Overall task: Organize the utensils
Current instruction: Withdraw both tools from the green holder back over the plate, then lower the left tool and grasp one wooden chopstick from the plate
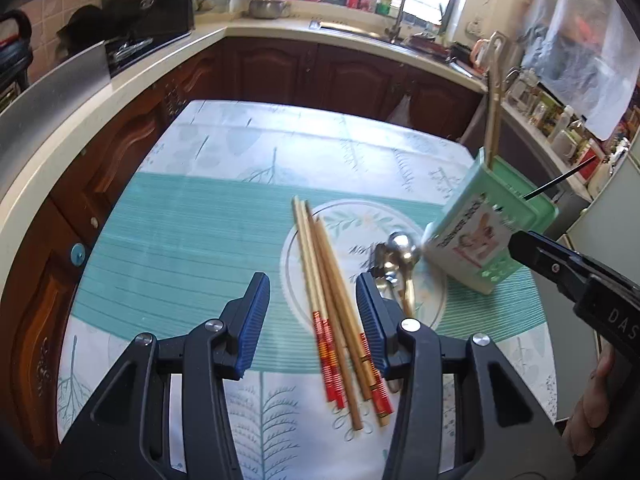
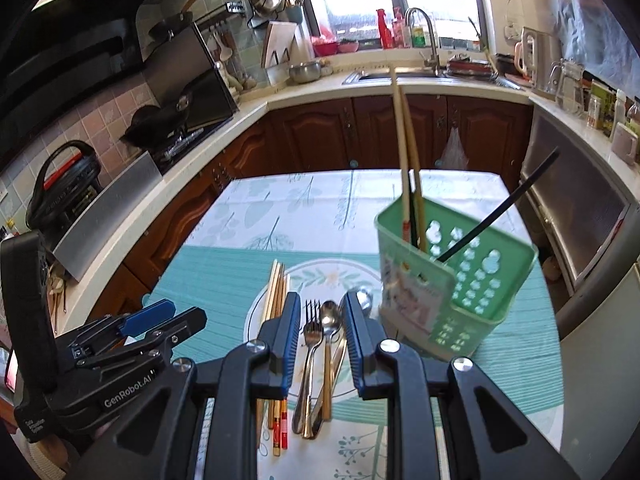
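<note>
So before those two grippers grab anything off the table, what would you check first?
1. Left gripper open, nothing held: ok.
2. Right gripper open, nothing held: ok.
3. Chopsticks lying loose and reachable on the plate: ok.
4. Fork and spoon separable: not ok, they overlap.
5. Green holder upright with room left: ok.
6. Left gripper centred over the chopsticks: cannot tell.

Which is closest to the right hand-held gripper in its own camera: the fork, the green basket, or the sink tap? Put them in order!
1. Fork: between the right hand-held gripper's fingers, on the plate.
2. Green basket: just ahead, to the right.
3. Sink tap: far back, by the window.
</note>
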Demonstrator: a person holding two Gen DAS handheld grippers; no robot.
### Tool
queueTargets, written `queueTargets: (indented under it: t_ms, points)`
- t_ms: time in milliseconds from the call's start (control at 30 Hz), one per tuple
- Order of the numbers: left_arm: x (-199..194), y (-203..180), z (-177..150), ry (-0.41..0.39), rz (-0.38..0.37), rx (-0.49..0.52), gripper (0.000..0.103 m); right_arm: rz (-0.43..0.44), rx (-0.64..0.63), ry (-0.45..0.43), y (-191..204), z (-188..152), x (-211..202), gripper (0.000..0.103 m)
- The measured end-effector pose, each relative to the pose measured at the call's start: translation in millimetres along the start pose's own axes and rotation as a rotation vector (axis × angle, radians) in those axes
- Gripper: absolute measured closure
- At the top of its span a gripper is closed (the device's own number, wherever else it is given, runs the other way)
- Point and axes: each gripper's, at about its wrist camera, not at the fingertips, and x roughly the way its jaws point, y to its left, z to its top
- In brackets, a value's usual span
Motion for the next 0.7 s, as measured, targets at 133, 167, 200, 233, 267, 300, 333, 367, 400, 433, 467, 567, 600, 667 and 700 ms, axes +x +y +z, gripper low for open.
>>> queueTargets:
  t_ms: [133,167,200,233,267,300,333,367,400,433,467,567,600,667,700]
  points:
    - [13.3,14.3,-8.6,0.043,0.025,-0.021,0.061,0.012,0.014,0.048,5.4,-6.0,14.3,0.081]
    - [16.9,16.8,-9.9,0.055,0.03,-0.024,0.061,0.013,0.011,0.055,7.2,-7.2,16.5,0.081]
    - [20.4,18.6,-11.0,0.068,0.035,-0.025,0.061,0.013,0.006,0.062,10.0,-8.3,19.1,0.081]
    - [24.3,19.7,-12.6,0.082,0.041,-0.024,0.061,0.013,0.002,0.067,11.9,-9.2,20.7,0.081]
    - [27.6,20.8,-13.3,0.091,0.044,-0.024,0.061,0.014,-0.005,0.072,13.9,-9.5,22.3,0.081]
    - [31.1,22.0,-14.5,0.102,0.045,-0.024,0.061,0.015,-0.008,0.074,14.9,-10.8,23.0,0.081]
    - [34.6,22.9,-15.5,0.115,0.044,-0.025,0.061,0.015,-0.013,0.077,16.3,-12.0,23.7,0.081]
    - [37.9,23.4,-16.6,0.127,0.043,-0.026,0.061,0.015,-0.018,0.079,18.4,-12.9,24.6,0.081]
    - [40.5,23.3,-17.7,0.138,0.041,-0.029,0.061,0.014,-0.022,0.081,19.7,-13.7,25.2,0.081]
    - [42.9,23.0,-18.5,0.149,0.039,-0.03,0.061,0.014,-0.024,0.085,21.0,-14.5,26.1,0.081]
    - [45.0,23.2,-19.2,0.158,0.037,-0.032,0.061,0.015,-0.026,0.091,22.1,-15.4,27.3,0.081]
    - [50.3,25.2,-21.5,0.179,0.026,-0.04,0.061,0.019,-0.025,0.11,23.5,-17.6,32.1,0.081]
    - [51.5,25.5,-21.8,0.185,0.023,-0.044,0.061,0.018,-0.024,0.116,23.5,-18.5,33.5,0.081]
    - [55.7,28.7,-22.8,0.201,0.016,-0.057,0.061,0.017,-0.018,0.136,23.8,-19.8,38.3,0.081]
    - [59.1,31.0,-23.1,0.214,0.011,-0.067,0.061,0.019,-0.015,0.142,23.7,-21.1,39.6,0.081]
